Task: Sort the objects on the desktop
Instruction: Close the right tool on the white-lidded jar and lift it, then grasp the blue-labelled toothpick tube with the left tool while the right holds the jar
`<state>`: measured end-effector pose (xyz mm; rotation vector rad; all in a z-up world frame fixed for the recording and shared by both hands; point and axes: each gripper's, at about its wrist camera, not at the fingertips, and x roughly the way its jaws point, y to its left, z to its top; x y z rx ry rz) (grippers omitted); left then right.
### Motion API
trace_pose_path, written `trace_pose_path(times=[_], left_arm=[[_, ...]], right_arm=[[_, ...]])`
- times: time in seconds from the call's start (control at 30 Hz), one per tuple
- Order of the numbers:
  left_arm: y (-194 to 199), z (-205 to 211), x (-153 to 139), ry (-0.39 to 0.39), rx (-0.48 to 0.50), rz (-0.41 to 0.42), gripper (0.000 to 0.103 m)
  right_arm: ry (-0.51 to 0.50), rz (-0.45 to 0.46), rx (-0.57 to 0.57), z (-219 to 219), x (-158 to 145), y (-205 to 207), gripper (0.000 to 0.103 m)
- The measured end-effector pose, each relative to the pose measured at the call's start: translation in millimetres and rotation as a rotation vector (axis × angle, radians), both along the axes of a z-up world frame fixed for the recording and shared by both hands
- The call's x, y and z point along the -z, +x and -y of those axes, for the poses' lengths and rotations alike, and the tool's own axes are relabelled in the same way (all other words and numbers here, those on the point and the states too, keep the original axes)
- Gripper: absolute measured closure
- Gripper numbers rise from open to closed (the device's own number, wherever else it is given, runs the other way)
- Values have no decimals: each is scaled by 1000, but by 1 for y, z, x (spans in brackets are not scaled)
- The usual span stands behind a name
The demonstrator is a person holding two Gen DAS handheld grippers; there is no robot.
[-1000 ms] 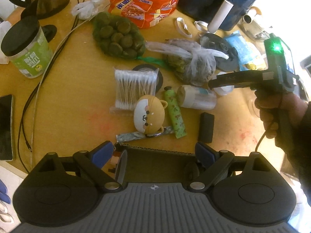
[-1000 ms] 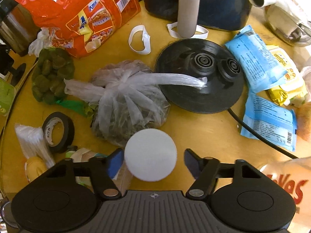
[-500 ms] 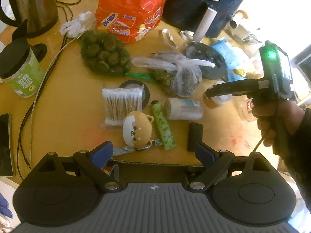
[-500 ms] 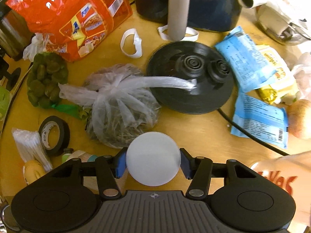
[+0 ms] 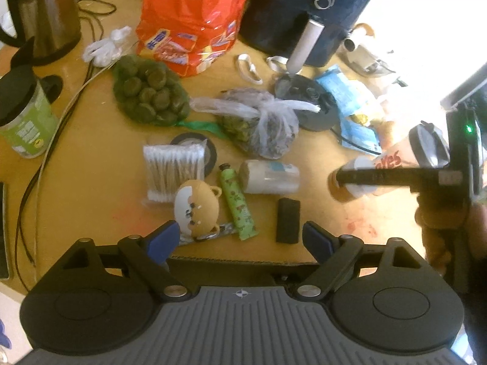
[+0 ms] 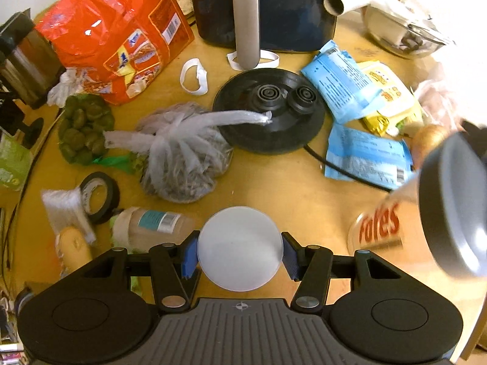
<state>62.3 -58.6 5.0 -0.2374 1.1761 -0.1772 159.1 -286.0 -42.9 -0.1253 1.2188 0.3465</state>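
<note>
My right gripper [image 6: 240,254] is shut on a small jar with a round white lid [image 6: 240,240]; both blue pads press its sides. The left wrist view shows that jar [image 5: 350,193] lifted off the table at the right. My left gripper [image 5: 240,237] hovers over the near table edge, its jaws wide and closing, with nothing gripped. Below and between its fingers lie a dog-faced round case [image 5: 196,205], a green tube [image 5: 237,206] and a black block [image 5: 287,220].
A lying labelled bottle [image 5: 271,176], cotton swabs [image 5: 173,167], a tape roll [image 5: 210,149], a knotted plastic bag [image 5: 261,127] and a kettle base [image 6: 268,109] crowd the middle. A lidded cup [image 6: 450,200] stands at the right. A cardboard edge [image 5: 243,261] lies under my left gripper.
The right gripper's pads have closed onto the white-lidded jar, and it has risen and drifted right with it. The left view has tilted a little; its jaws are slightly narrower.
</note>
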Motion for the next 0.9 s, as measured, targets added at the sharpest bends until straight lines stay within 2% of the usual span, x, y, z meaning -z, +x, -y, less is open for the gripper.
trace_pose_path(times=[0.23,0.43,0.6,0.9], left_arm=[[5,17,-1,26,38,78,14],[13,39,7,96,113,159,13],[25,51,19,146,105,161,13],[40,71,45,158,122,151,14]], right_arm=[[18,-16,29,15,-5,-24,45],[28,-32,49,26,-5,-42,45],[43,-36,74,35,-7,-52,45],[54,-44,126,52,-6,-61,45]])
